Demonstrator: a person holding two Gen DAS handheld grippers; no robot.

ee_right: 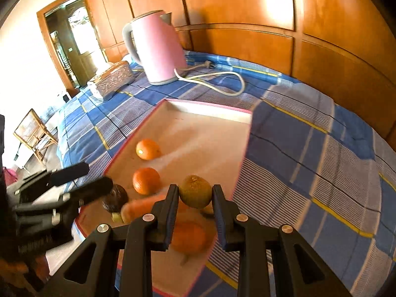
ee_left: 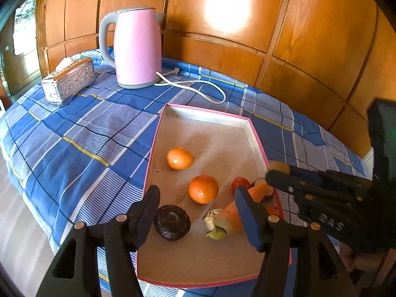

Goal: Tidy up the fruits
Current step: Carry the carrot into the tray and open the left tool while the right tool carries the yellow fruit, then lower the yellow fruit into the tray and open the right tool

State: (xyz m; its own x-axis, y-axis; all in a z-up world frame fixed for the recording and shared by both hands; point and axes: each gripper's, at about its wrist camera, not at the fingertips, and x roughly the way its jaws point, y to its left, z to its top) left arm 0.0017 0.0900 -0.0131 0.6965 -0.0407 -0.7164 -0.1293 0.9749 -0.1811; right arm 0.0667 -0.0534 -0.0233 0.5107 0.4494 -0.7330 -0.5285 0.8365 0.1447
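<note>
Gripping the round green-brown fruit point(ee_right: 195, 191), your right claw point(ee_right: 195, 199) was clamped; left claw point(ee_left: 195, 212) stood apart, empty, above the pink-rimmed cardboard tray point(ee_left: 210, 113); you needed a steady lift.

A: What stands behind the table point(ee_left: 74, 133)?
B: A wall of orange-brown wood panels point(ee_left: 309, 24), with a bright patch of light point(ee_left: 227, 5) on it.
A: And left of the table?
B: An open doorway point(ee_right: 71, 42), a pale sunlit wall, and a cane chair point(ee_right: 32, 128) on the floor.
</note>
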